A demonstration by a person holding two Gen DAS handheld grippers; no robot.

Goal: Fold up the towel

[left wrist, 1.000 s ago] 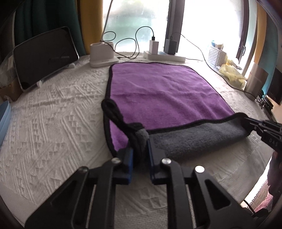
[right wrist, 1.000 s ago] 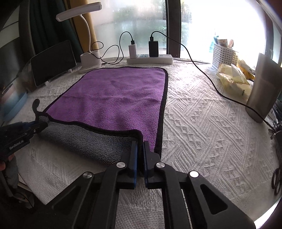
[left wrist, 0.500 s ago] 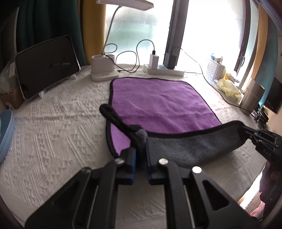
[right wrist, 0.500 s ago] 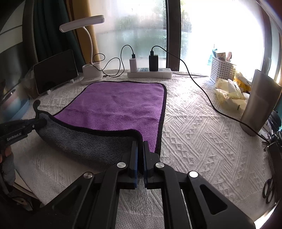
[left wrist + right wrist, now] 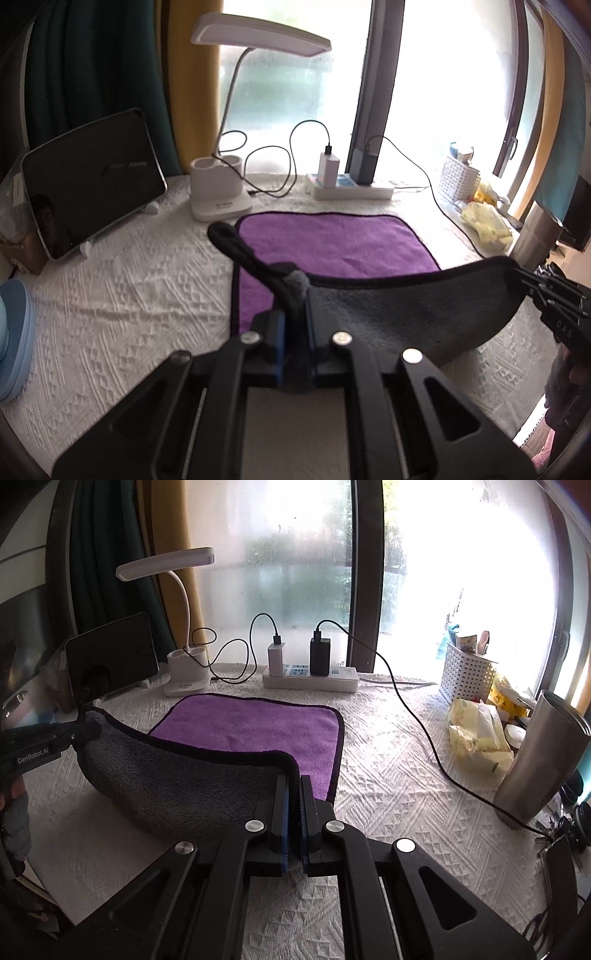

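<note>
Purple plush on one face and grey terry on the other, the towel [image 5: 332,243] has a black bound edge and rounded corners. Its far half lies flat on the white embossed tablecloth [image 5: 122,288]; its near edge hangs lifted between your two grippers, grey underside facing you in a shallow sagging curve.

Your left gripper [image 5: 294,328] has its blue-lined fingers closed on the near-left corner, where the cloth bunches into a thick dark twist and a black hanging loop [image 5: 229,240] pokes up and away to the far left. Your right gripper [image 5: 293,812] is pinched tight on the near-right corner, with only a thin fold of towel between the pads. In each wrist view the other gripper shows at the frame edge, its tip against the lifted hem, but the fisheye rim cuts off most of it.

Past the towel's far edge stand a white gooseneck desk lamp [image 5: 184,672] with a flat head and cup-shaped base, and a white power strip [image 5: 310,677] carrying a white and a black charger with looping cables. A dark glossy tablet [image 5: 92,181] leans on a stand at far left. On the right, a brushed steel tumbler [image 5: 543,760], a white perforated basket [image 5: 467,675] and crumpled yellow packets [image 5: 476,734] sit near the window; glare washes out what is in the basket. A pale blue rounded object [image 5: 14,339] at the left edge is cropped too much to identify.
</note>
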